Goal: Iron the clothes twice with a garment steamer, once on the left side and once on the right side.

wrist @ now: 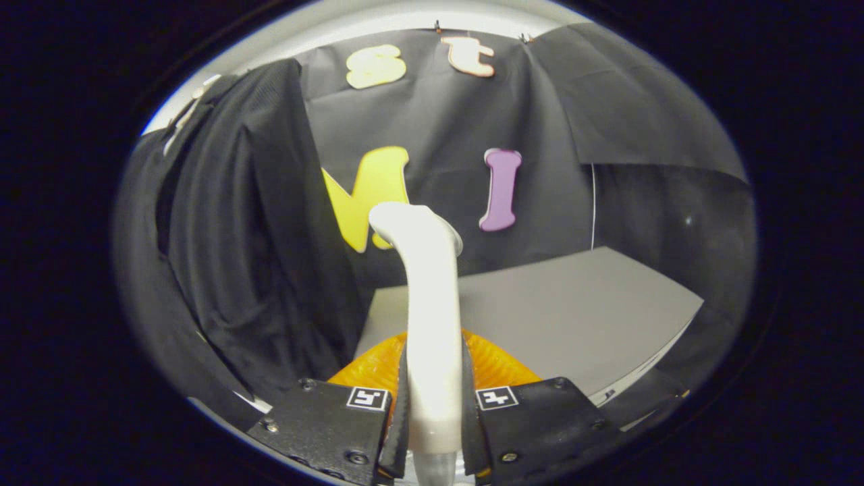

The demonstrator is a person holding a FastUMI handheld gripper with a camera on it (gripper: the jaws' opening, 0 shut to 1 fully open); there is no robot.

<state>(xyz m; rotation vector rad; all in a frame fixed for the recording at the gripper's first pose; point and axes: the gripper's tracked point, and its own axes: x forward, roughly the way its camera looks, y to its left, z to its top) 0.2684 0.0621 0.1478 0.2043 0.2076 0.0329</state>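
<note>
My gripper (433,418) is shut on the handle of a white garment steamer (432,304), with both fingers pressing its sides. The steamer stands upright between the fingers and its head (412,223) bends toward the left at the top. A black garment (250,250) hangs to the left of the steamer, close beside it but apart from the head. The garment's folds run down to the level of the fingers.
A grey table top (560,317) lies beyond the fingers to the right, with its front edge near the right finger. An orange ribbed thing (496,368) sits just behind the fingers, under the steamer.
</note>
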